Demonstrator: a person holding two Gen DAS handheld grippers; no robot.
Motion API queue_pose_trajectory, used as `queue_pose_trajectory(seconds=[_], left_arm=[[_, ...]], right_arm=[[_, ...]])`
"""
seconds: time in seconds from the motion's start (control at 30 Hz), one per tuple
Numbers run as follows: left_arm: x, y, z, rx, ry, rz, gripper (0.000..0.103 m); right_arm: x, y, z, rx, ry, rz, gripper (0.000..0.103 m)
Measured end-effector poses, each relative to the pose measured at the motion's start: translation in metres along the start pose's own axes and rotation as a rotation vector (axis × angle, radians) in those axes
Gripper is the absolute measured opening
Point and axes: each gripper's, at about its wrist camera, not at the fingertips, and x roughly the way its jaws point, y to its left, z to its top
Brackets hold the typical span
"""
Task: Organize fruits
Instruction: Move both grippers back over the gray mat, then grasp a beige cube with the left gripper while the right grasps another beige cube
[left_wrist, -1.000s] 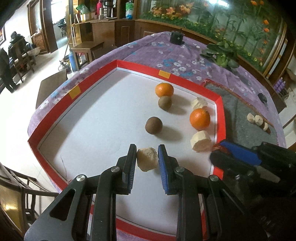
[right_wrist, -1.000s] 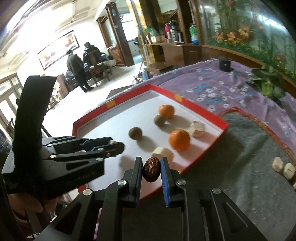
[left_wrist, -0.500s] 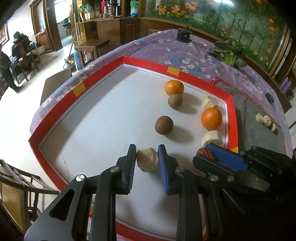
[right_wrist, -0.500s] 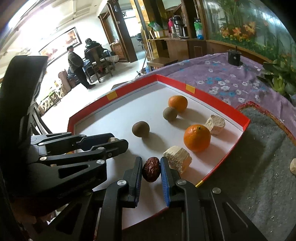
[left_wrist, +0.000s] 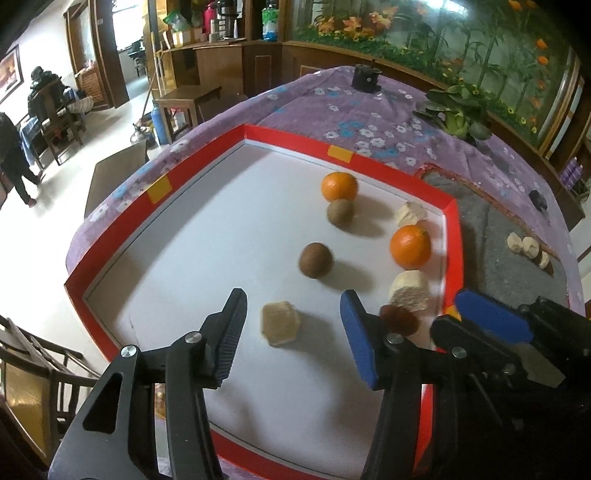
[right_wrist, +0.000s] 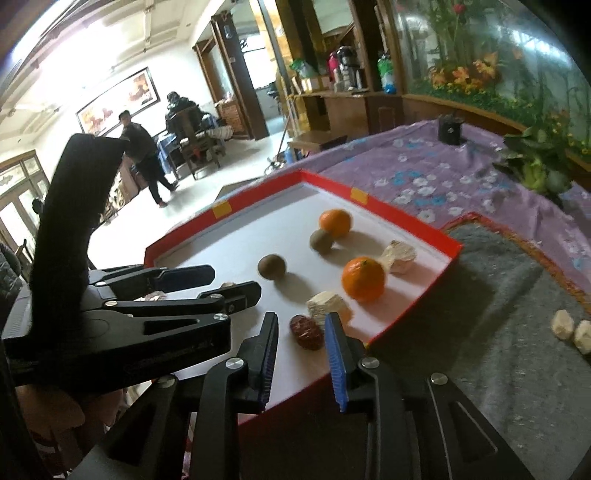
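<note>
A red-rimmed white tray (left_wrist: 388, 176) holds two oranges (left_wrist: 410, 246) (left_wrist: 339, 186), two brown round fruits (left_wrist: 315, 259) (left_wrist: 340, 212) and pale cut chunks (left_wrist: 409, 291). My left gripper (left_wrist: 293, 328) is open, and a tan chunk (left_wrist: 280, 328) lies on the tray floor between its fingers. My right gripper (right_wrist: 301, 338) is open around a red date (right_wrist: 306, 331) that lies on the tray next to a pale chunk (right_wrist: 328, 304). The date also shows in the left wrist view (left_wrist: 399, 319).
A grey mat (right_wrist: 498, 302) right of the tray carries several pale fruit pieces (right_wrist: 570, 330). The purple flowered cloth (left_wrist: 351, 114) covers the table, with a green plant (left_wrist: 458, 114) and a small black object (left_wrist: 365, 78) at the back. People and chairs stand beyond the left edge.
Both grippers have opened. The tan chunk has left the left gripper and the red date has left the right one; both now lie on the tray.
</note>
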Motion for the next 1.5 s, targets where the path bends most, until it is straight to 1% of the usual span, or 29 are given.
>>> queue_pose_trajectory(seconds=[0.07,0.2,0.33,0.7,0.87,0.97,1.0,1.1,1.23,1.5], left_arm=[[-0.002,-0.006,0.001,0.007,-0.006,-0.004,0.053],[-0.008,-0.025,0.004,0.030,-0.023,-0.024,0.053],[-0.013,-0.046,0.006,0.059,-0.037,-0.048,0.053],[-0.012,-0.120,0.008,0.161,-0.027,-0.127,0.053],[-0.002,-0.154,0.011,0.202,0.011,-0.175,0.053],[0.004,-0.175,0.013,0.235,0.036,-0.204,0.053],[0.006,-0.181,0.014,0.241,0.043,-0.214,0.053],[0.016,-0.202,0.021,0.258,0.064,-0.230,0.053],[0.035,-0.228,0.029,0.279,0.105,-0.252,0.053],[0.075,-0.263,0.042,0.319,0.151,-0.253,0.052]], right_arm=[[-0.016,-0.008,-0.001,0.017,-0.034,-0.032,0.028],[-0.029,-0.018,-0.003,0.044,-0.052,-0.044,0.030],[-0.043,-0.035,-0.009,0.080,-0.069,-0.096,0.032],[-0.084,-0.084,-0.037,0.169,-0.102,-0.179,0.033],[-0.104,-0.114,-0.054,0.220,-0.113,-0.233,0.033],[-0.122,-0.144,-0.070,0.277,-0.114,-0.286,0.034],[-0.122,-0.144,-0.070,0.277,-0.114,-0.286,0.034],[-0.130,-0.166,-0.080,0.320,-0.114,-0.310,0.034],[-0.135,-0.186,-0.088,0.360,-0.120,-0.307,0.035],[-0.130,-0.207,-0.092,0.375,-0.110,-0.288,0.035]])
